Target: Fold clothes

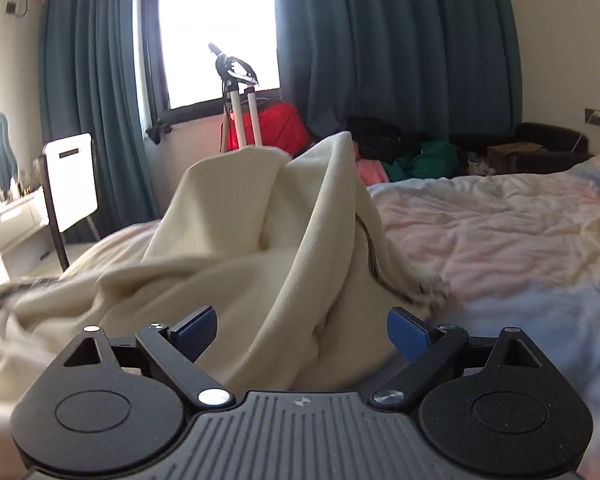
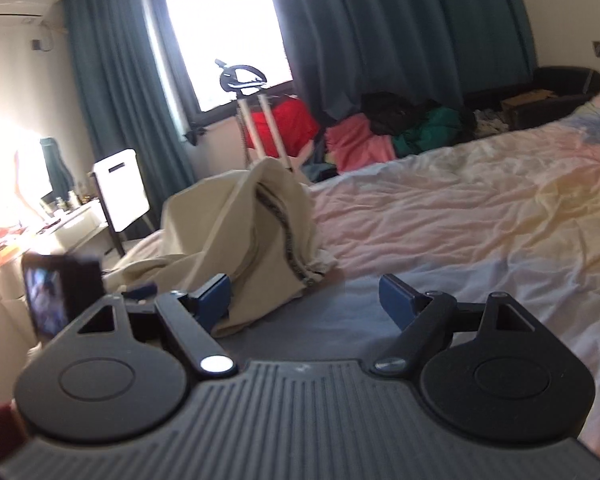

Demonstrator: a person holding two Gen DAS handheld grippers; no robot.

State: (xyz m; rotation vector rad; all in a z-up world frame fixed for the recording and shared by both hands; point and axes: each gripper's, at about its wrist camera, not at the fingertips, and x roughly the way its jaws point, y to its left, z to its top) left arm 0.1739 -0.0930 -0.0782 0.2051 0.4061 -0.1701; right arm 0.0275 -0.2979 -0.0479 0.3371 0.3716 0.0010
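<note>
A cream ribbed garment with a dark trimmed edge lies heaped on the bed, bunched up into a peak. My left gripper is open with its blue pads wide apart, and a fold of the garment lies between them. In the right wrist view the same garment stands in a heap ahead and to the left. My right gripper is open and empty, its left pad touching the garment's near edge. The other gripper's camera shows at the left.
The bed has a wrinkled pastel pink and blue sheet. Beyond it are a clothes pile, a red bag with a steamer stand, teal curtains and a bright window. A white chair and cluttered desk stand at left.
</note>
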